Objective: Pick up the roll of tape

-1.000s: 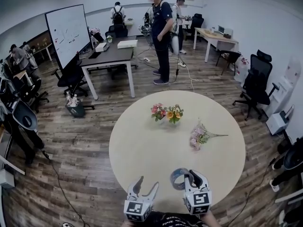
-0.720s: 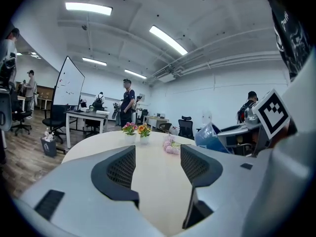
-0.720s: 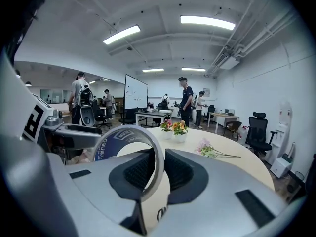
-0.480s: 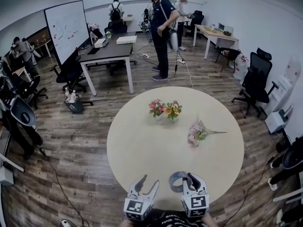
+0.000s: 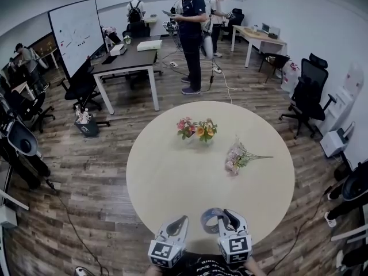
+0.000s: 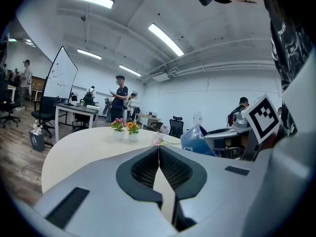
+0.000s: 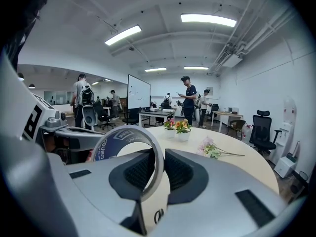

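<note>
My right gripper (image 7: 157, 166) is shut on the roll of tape (image 7: 127, 143), a clear roll with a blue inner ring, which stands on edge between the pads. In the head view the roll of tape (image 5: 210, 218) is held above the near edge of the round table, in front of the right gripper (image 5: 221, 217). To its left, the left gripper (image 5: 181, 220) has just been closing; its jaws are shut with nothing between them. From the left gripper view, the left gripper (image 6: 159, 149) has its pads pressed together, and the roll of tape (image 6: 196, 141) shows blue at the right.
The round beige table (image 5: 172, 177) carries a small pot of flowers (image 5: 196, 129) near its far side and a loose pink bouquet (image 5: 238, 156) to the right. Beyond it are a dark desk (image 5: 129, 59), a whiteboard (image 5: 75, 33), office chairs (image 5: 305, 91) and several people (image 5: 190, 33).
The left gripper's jaws, open wide a second ago, have closed on nothing. The right gripper keeps its hold on the tape. The view has shifted slightly, so the table sits higher in frame.
</note>
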`<state>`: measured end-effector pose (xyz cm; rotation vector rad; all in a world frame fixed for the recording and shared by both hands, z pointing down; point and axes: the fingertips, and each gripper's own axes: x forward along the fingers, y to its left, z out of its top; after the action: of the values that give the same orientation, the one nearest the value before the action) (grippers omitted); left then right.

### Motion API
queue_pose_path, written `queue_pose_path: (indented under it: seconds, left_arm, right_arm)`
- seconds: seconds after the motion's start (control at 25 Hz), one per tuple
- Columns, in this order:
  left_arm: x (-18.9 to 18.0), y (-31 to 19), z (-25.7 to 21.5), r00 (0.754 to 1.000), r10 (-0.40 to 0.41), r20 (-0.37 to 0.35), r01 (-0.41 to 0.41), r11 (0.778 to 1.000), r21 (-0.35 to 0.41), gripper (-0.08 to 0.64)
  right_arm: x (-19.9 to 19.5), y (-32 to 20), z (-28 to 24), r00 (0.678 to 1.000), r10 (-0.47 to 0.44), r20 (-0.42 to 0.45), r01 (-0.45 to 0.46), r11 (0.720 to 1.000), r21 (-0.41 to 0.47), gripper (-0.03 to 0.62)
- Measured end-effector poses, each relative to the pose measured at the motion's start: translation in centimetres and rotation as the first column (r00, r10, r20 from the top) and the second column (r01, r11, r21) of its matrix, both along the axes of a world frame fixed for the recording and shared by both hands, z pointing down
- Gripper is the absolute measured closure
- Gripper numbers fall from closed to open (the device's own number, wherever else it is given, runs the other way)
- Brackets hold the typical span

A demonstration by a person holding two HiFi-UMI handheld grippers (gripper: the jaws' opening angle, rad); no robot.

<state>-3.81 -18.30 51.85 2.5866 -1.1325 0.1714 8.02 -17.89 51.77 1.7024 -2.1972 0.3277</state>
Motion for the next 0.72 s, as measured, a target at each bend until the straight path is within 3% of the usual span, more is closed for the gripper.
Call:
queue_pose_path:
  seconds: [0.4,0.72]
  left_arm:
    - [1.1,0.0,0.2,0.997,0.069,-0.025,-0.069,0.998,-0.008,0.538]
    - [1.0,-0.6,0.7,0.998,0.065,-0.017,-0.066,0.998,-0.004,0.54]
  right_arm:
    - [0.2,-0.4,0.1,1.0,-0.016,-0.013,0.016,1.0,0.011,0.525]
    - [-0.1,-1.0,0.4,0.999,-0.029,-0.014,0.029,1.0,0.009,0.525]
